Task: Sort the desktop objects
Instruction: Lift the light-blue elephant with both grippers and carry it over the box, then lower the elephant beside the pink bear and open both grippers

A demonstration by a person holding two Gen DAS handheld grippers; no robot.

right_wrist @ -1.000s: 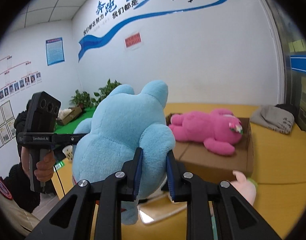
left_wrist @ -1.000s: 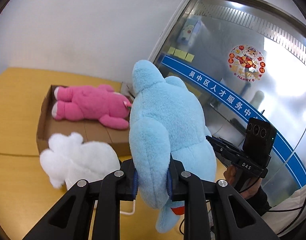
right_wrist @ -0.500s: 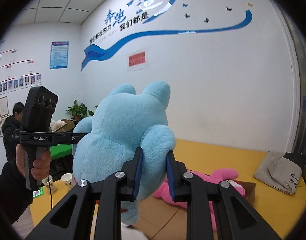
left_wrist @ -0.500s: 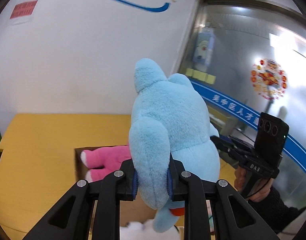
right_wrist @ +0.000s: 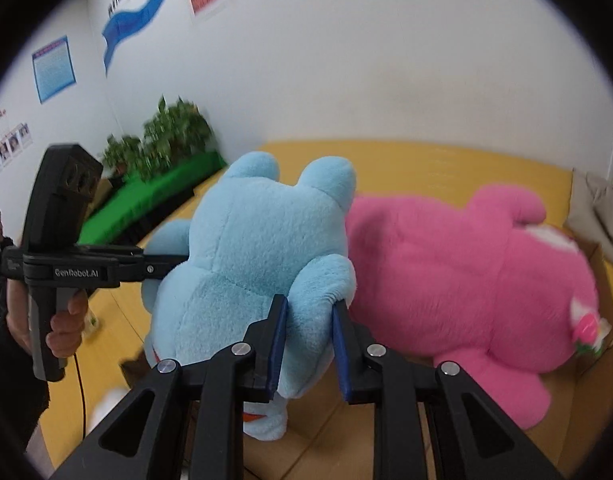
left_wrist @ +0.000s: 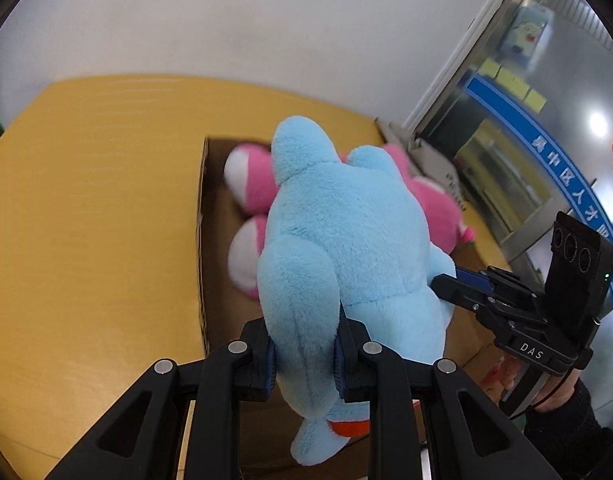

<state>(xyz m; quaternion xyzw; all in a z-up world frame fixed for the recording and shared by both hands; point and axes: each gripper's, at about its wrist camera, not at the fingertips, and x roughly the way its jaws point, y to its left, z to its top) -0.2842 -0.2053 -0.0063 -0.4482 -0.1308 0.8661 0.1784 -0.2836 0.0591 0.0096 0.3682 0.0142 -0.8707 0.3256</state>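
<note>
Blue plush (left_wrist: 346, 248) at frame centre, above the cardboard box (left_wrist: 204, 240) — pinched on one limb by the left gripper (left_wrist: 304, 354), on another by the right gripper (right_wrist: 306, 340). Pink plush (right_wrist: 466, 280) lying in the box, right of centre.

A fluffy light-blue plush (left_wrist: 346, 248) hangs upright over the open cardboard box (left_wrist: 201, 240), clamped on opposite sides. A pink plush (right_wrist: 466, 276) with white soles lies on its side inside the box, just behind the blue one.
</note>
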